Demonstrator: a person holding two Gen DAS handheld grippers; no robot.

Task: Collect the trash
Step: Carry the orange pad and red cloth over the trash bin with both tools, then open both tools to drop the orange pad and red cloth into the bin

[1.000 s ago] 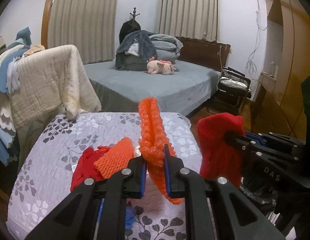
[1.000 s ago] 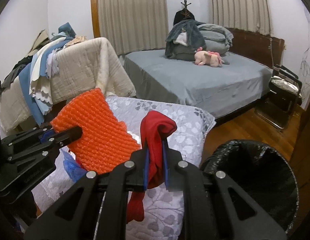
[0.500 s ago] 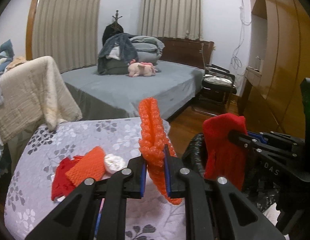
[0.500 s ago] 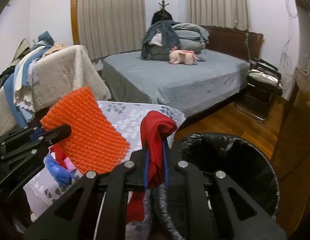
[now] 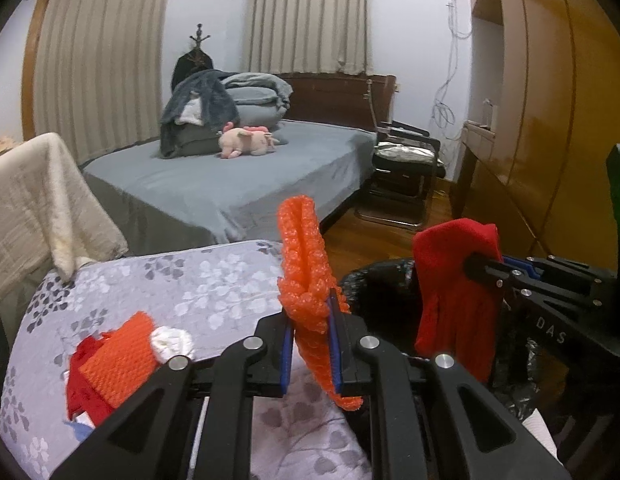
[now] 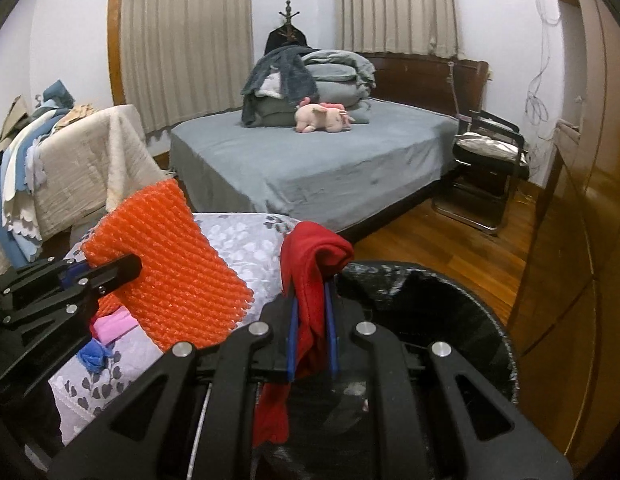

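Observation:
My left gripper (image 5: pixel 312 344) is shut on an orange foam net (image 5: pixel 305 276), held upright at the quilt's right edge beside the bin; it also shows in the right wrist view (image 6: pixel 169 272). My right gripper (image 6: pixel 312 336) is shut on a red cloth (image 6: pixel 310 280), which hangs over the black-lined trash bin (image 6: pixel 450 312). The red cloth (image 5: pixel 454 292) and bin (image 5: pixel 374 280) also show in the left wrist view. More trash lies on the flowered quilt (image 5: pixel 197 284): an orange net piece (image 5: pixel 117 364), a red scrap (image 5: pixel 79 384), a white wad (image 5: pixel 171 342).
Pink and blue scraps (image 6: pixel 101 340) lie on the quilt near my left gripper. A grey bed (image 6: pixel 318 168) with a pink plush toy (image 6: pixel 322 118) stands behind. A black chair (image 6: pixel 486 164) and wooden wardrobe (image 6: pixel 582 200) are to the right. Blankets (image 6: pixel 69 168) hang at left.
Both grippers have swung right with their loads, away from the quilt. The bin has come under the right gripper and close beside the left one.

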